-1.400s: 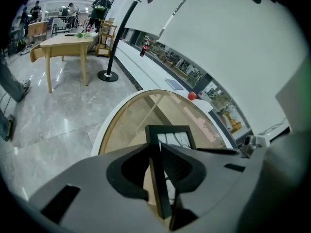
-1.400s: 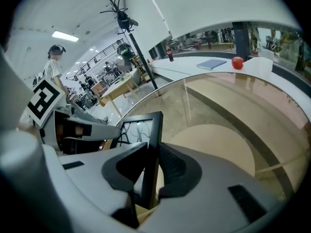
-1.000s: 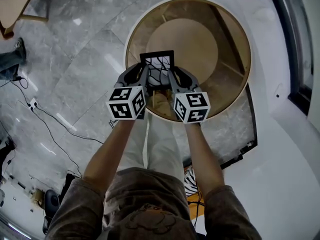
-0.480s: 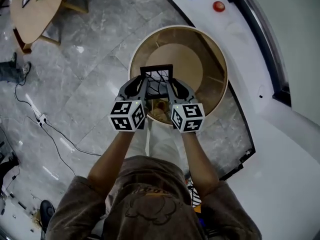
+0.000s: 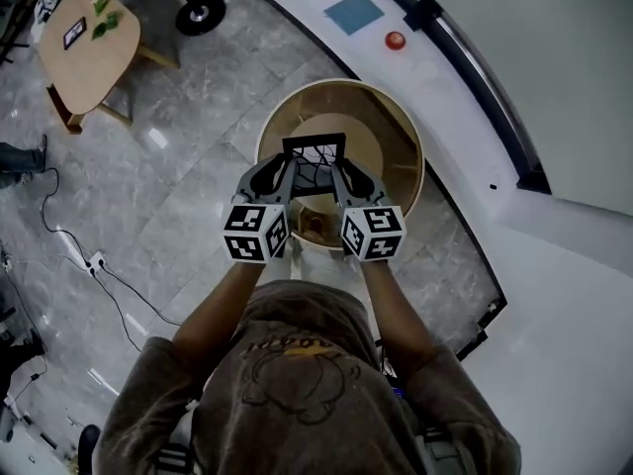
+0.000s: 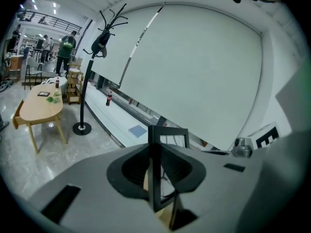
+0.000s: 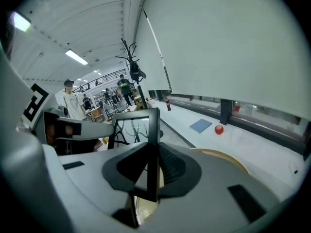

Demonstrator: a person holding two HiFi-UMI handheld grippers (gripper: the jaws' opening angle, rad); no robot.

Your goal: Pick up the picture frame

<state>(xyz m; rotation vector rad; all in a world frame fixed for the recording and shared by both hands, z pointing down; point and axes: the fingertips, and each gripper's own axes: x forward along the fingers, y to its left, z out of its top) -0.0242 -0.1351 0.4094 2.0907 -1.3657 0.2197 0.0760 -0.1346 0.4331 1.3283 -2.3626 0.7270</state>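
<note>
1. Both tools and the picture frame (image 5: 315, 158) have risen since the earlier frames. The round worktop (image 5: 391, 137) beneath them now looks smaller, and more of the grey marble floor (image 5: 188, 176) shows around it
2. Left tool (image 5: 287, 169): jaws partly closed, with the pads pressed on the frame's left side bar. In the left gripper view that bar runs upright between the jaws
3. Right tool (image 5: 342, 171): jaws closed to about the same width, clamped on the frame's right side bar. The right gripper view shows that bar upright between the pads
4. Picture frame: thin and black, its pane crossed by dark branching lines. It is held upright in the air between the two tools, over the near part of the round worktop and apart from it
5. Marker cubes, left (image 5: 255, 233) and right (image 5: 373, 233), sit at the near ends of the tools, with the person's bare forearms behind them
6. Surroundings in the head view:
   - a smaller worktop of pale wood (image 5: 84, 52) at upper left
   - the round base of a coat stand (image 5: 201, 11) near it
   - a red knob (image 5: 395, 40) and a blue square (image 5: 354, 13) on the white ledge beyond the round worktop
   - a cable (image 5: 109, 280) lying on the floor at left
</note>
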